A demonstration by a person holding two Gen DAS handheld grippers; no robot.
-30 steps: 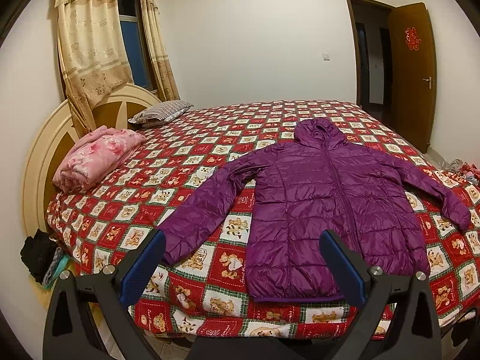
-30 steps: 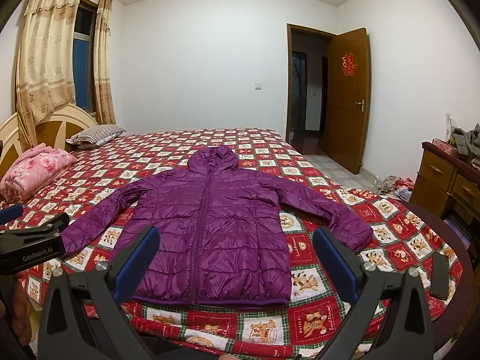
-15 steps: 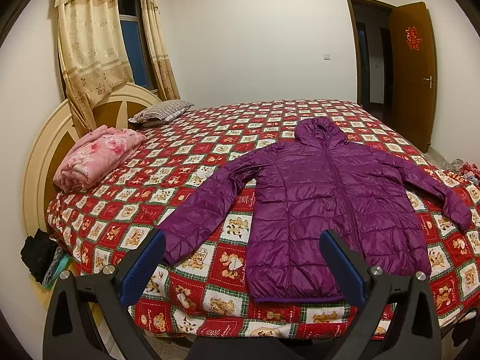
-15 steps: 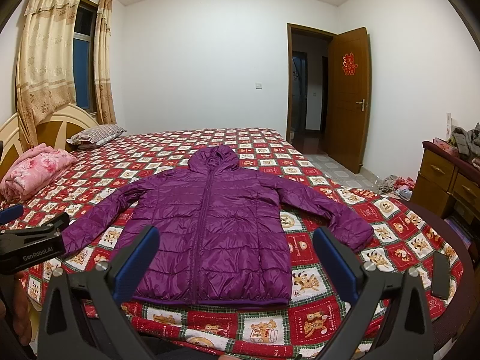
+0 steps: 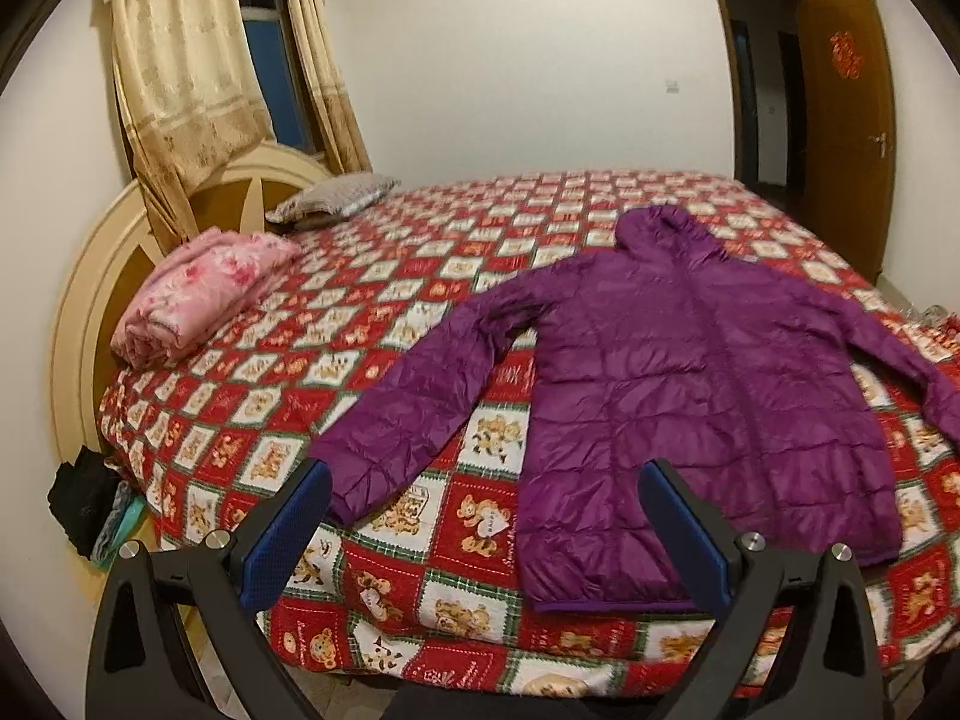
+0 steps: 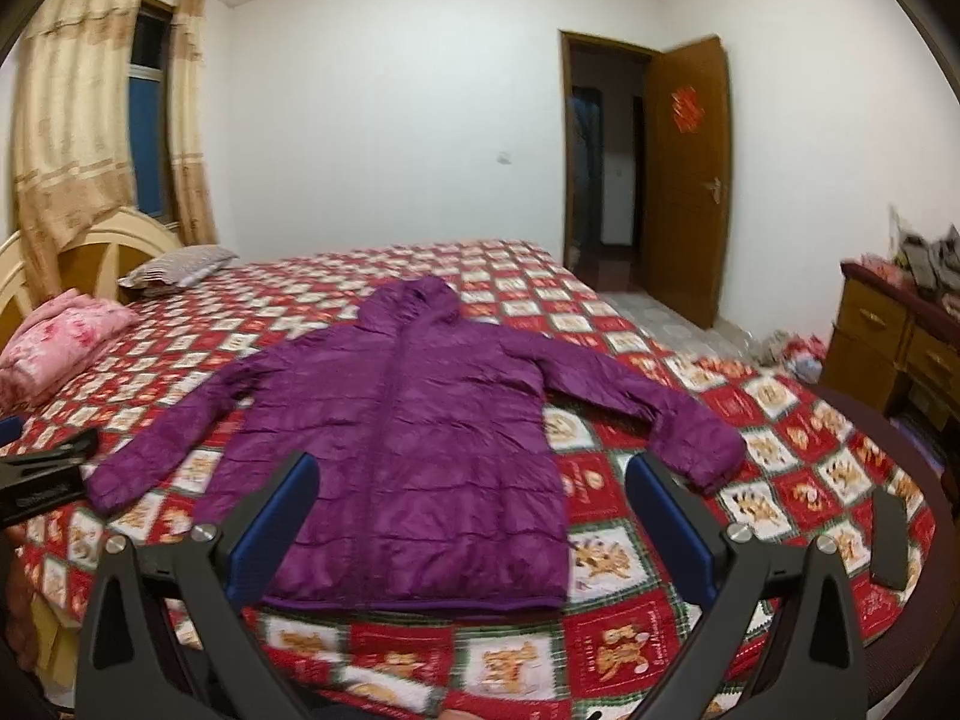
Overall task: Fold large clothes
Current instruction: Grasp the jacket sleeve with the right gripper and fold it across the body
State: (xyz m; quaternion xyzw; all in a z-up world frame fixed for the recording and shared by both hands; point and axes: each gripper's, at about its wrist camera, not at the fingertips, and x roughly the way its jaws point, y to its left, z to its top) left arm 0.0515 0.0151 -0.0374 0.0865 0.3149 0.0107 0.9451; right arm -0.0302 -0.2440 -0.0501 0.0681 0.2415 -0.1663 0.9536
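Note:
A purple hooded puffer jacket point(image 5: 678, 372) lies flat on the bed, front up, hood far, both sleeves spread out; it also shows in the right wrist view point(image 6: 414, 432). My left gripper point(image 5: 486, 534) is open and empty, above the near bed edge, between the left sleeve cuff point(image 5: 354, 480) and the hem. My right gripper point(image 6: 471, 525) is open and empty, over the jacket's hem. The left gripper's body shows at the left edge of the right wrist view point(image 6: 42, 474).
The bed point(image 5: 384, 360) has a red checked bear-print cover. A folded pink blanket point(image 5: 204, 294) and a striped pillow point(image 5: 336, 201) lie near the headboard. A wooden dresser point(image 6: 894, 336) stands right. A dark phone-like object point(image 6: 891, 540) lies at the bed's right edge.
Both grippers have moved forward and lower toward the jacket's near edge. The jacket has not moved and both grippers stay open.

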